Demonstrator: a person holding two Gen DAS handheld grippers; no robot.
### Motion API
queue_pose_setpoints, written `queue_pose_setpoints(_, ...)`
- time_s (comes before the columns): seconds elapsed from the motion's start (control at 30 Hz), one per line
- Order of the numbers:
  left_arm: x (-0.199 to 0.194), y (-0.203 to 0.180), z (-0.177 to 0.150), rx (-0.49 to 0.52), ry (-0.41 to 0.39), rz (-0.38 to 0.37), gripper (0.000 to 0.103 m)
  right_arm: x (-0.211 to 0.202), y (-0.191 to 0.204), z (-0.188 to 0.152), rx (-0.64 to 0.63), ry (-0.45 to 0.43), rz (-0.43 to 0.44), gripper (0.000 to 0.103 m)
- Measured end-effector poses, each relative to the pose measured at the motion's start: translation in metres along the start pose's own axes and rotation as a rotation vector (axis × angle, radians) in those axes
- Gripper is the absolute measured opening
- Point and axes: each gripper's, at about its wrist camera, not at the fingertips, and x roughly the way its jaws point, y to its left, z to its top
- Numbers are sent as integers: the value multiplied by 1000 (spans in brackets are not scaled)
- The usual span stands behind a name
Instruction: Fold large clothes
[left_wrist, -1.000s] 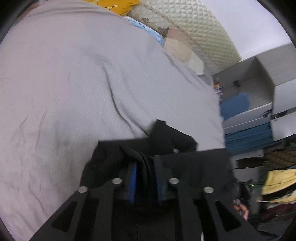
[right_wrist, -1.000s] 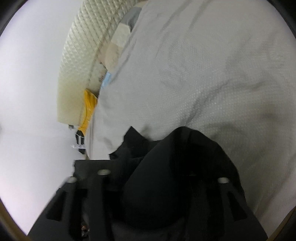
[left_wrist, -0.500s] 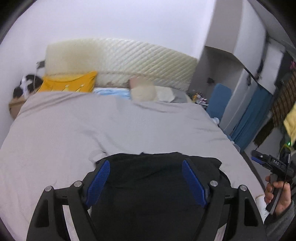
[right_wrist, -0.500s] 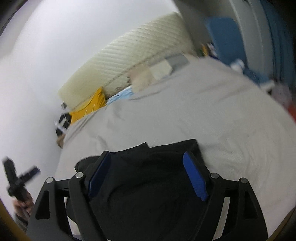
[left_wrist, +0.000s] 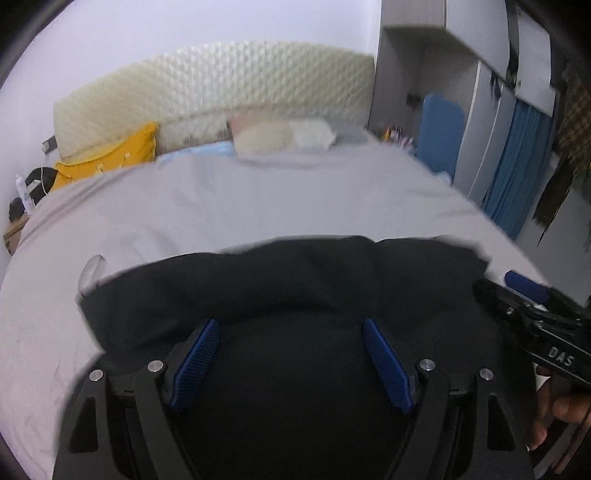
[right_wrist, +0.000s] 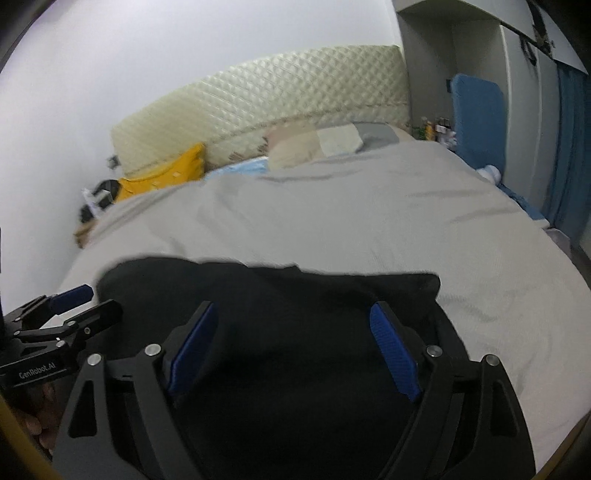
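Note:
A black garment lies folded on the grey bed sheet, near the foot of the bed; it also shows in the right wrist view. My left gripper is open and empty above the garment, blue pads wide apart. My right gripper is open and empty above the same garment. The right gripper shows at the right edge of the left wrist view. The left gripper shows at the left edge of the right wrist view.
A quilted cream headboard stands at the far end, with a yellow pillow, a light blue cloth and beige pillows. A blue board and blue curtain are at the right by grey cabinets.
Both grippers let go of the black garment and opened about half a second ago. Since then they drew closer together and a little lower over the garment, which rests on the bed.

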Motion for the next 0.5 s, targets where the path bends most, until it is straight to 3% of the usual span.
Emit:
queue_pose_setpoints(0.17, 21, -4, 6, 37, -22, 51, 80, 31, -5, -8, -5, 2, 12, 85)
queue_pose_setpoints(0.37, 49, 8, 13, 8, 12, 35, 82, 59, 3, 2, -44, 51, 1, 88)
queue_pose_setpoints(0.5, 65, 13, 15, 2, 40, 39, 83, 77, 2, 1, -35, 66, 4, 96)
